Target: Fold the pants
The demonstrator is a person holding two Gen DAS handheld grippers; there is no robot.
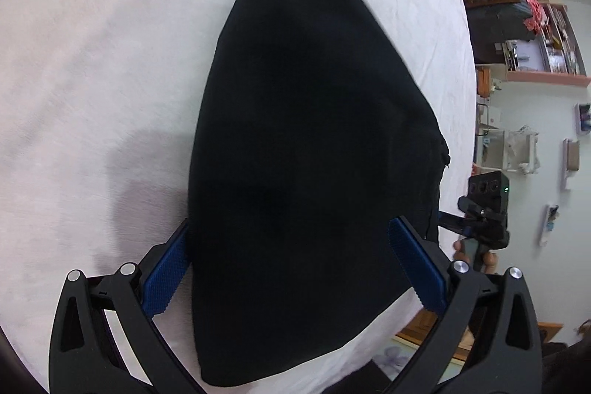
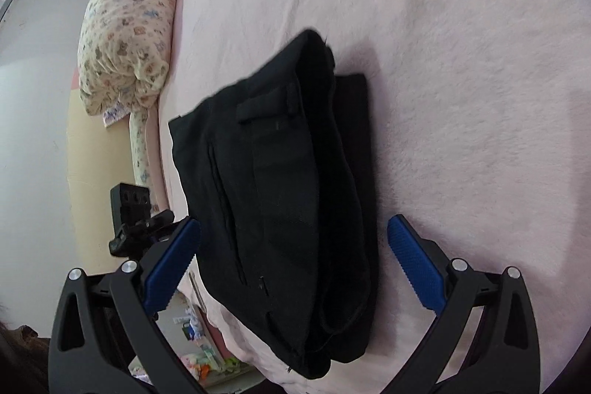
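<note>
Bedroom, pale pink fuzzy bed cover [image 2: 461,69] fills most of both views; cluttered wall shelves [image 1: 543,47] far right in the left wrist view, one floral-print cream pillow [image 2: 129,24] at the bed's left edge in the right wrist view. One garment only: black fabric pants [image 2: 280,180], folded into a compact stack, lying flat on the cover near the bed's edge; belt loop and a pocket slit show on the top layer, layered fold edges along its right side. In the left wrist view the same pants [image 1: 306,154] read as one featureless dark slab, detail lost. Two grippers, each black-framed with two blue ribbed pads. Left gripper [image 1: 288,268]: jaws spread wide, pants lie between the fingers in view, left pad [image 1: 164,276] right at the fabric edge; can't tell if it touches, nothing clamped. Right gripper [image 2: 291,264]: jaws fully apart, straddling the near part of the stack in view, right pad [image 2: 415,264] clear of the cloth, nothing gripped. Each camera catches the other gripper at frame edge; a hand [image 1: 476,253] is wrapped on the right one's handle. No containers in view.
</note>
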